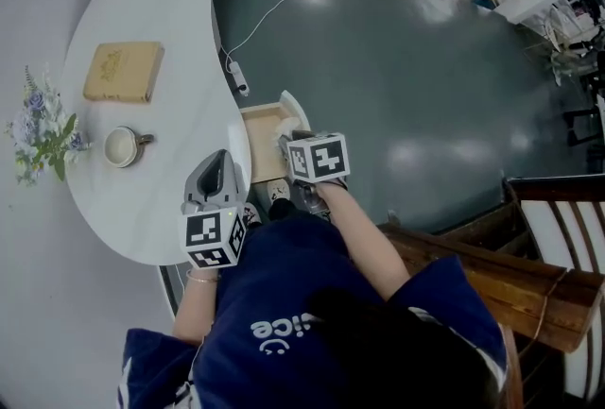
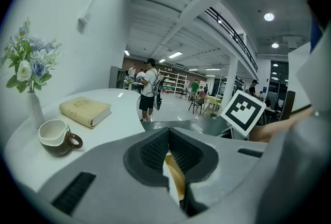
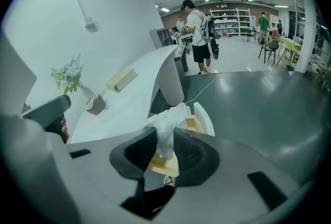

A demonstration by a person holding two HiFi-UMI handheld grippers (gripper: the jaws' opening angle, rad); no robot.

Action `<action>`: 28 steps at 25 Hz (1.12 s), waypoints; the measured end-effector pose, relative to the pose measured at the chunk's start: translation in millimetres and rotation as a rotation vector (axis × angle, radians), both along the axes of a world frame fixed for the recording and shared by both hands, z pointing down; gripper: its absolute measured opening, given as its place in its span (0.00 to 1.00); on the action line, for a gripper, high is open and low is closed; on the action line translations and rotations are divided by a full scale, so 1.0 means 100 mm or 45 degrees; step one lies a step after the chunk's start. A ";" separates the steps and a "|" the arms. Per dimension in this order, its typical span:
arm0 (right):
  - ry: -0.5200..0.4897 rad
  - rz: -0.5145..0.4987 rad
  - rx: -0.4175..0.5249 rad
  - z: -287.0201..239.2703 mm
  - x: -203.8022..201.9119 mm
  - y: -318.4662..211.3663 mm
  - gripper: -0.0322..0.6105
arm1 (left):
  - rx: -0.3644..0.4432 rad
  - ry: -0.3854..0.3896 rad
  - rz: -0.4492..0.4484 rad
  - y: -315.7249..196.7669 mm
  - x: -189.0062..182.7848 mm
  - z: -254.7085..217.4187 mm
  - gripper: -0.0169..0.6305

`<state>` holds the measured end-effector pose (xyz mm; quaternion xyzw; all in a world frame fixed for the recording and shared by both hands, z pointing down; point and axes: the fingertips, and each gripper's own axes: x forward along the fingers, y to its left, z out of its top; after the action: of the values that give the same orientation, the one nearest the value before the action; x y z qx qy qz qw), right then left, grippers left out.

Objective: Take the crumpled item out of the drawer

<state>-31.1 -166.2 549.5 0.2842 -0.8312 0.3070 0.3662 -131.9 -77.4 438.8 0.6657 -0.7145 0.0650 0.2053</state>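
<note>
One vase of flowers (image 1: 43,128), one tan book (image 1: 123,71) and one glazed cup (image 1: 123,146) stand on the curved white table (image 1: 170,1), the left gripper (image 2: 168,137) with its ribbed jaws closed on nothing, while the right gripper (image 3: 166,137) pinches the one thin, white crumpled item (image 3: 168,122) above the open wooden drawer (image 1: 263,128).

The crumpled item (image 3: 168,123) is white, the drawer (image 1: 263,128) pale wood, the book (image 1: 123,72) tan.
</note>
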 end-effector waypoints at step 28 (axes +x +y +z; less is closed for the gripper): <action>-0.303 0.019 0.594 -1.23 -0.01 0.02 0.22 | 0.184 -0.078 0.062 -0.11 -0.05 -0.50 0.03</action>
<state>-31.7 -164.6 426.9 0.3291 -0.9146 0.1409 0.1882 -136.9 -88.7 389.2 0.6936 -0.7069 0.0386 0.1333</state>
